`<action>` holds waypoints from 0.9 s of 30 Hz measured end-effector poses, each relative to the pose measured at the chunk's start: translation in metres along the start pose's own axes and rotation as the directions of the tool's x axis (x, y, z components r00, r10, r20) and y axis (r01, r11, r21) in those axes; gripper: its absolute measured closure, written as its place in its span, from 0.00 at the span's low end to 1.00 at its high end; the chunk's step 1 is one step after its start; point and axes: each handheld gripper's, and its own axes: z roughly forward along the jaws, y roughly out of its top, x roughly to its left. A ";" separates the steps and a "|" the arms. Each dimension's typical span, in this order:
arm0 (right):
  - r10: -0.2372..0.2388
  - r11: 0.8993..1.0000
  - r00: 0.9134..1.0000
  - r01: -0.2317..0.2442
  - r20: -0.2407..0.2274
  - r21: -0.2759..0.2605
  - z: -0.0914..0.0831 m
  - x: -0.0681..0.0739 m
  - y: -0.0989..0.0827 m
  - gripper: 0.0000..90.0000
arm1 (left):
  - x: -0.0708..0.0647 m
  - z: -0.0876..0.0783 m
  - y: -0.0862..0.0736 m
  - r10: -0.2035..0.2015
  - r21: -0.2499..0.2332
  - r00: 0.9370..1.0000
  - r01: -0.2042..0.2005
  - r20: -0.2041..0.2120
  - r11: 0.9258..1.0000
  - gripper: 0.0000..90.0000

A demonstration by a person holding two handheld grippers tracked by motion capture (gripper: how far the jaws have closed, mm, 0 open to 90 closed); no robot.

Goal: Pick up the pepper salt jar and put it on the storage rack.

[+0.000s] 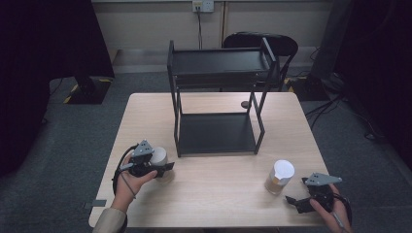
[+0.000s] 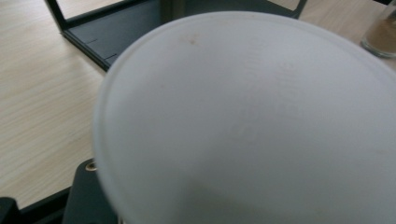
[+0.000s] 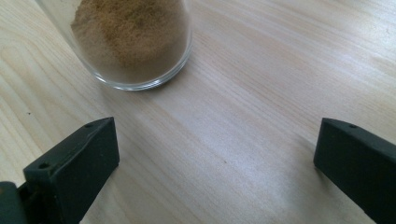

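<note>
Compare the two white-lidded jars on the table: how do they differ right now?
The left jar sits between the jaws of the shut left gripper; the right jar stands free, ahead of the open right gripper. The left jar is near the table's left edge, the right jar near its right. The right jar's brown powder shows; the left jar's contents can't be made out. Both have white lids.

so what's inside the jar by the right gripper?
Brown powder fills the lower part of the glass jar. A white lid caps it, so the fill from above is hidden.
</note>
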 end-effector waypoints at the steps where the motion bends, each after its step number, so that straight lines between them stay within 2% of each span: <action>1: 0.000 1.000 1.000 0.000 0.000 0.000 0.000 0.000 0.000 0.00 | -0.001 0.001 0.003 0.007 0.001 1.000 -0.007 0.013 1.000 0.39; 6: 0.000 1.000 1.000 0.000 0.000 0.000 0.000 0.000 0.000 0.00 | -0.002 0.003 0.008 0.002 0.000 0.999 -0.002 0.041 1.000 0.39; 10: 0.000 1.000 1.000 0.000 0.000 0.000 0.000 0.000 0.000 0.00 | -0.004 0.007 0.017 0.014 0.002 0.998 -0.014 0.064 1.000 0.39; 20: 0.000 1.000 1.000 0.000 0.000 0.000 0.000 0.000 0.000 0.00 | -0.006 0.015 0.035 0.024 0.014 0.996 -0.026 0.089 1.000 0.39; 27: 0.000 1.000 1.000 0.000 0.000 0.000 0.000 0.000 0.000 0.00 | -0.006 0.022 0.055 0.029 0.019 0.993 -0.031 0.113 0.999 0.39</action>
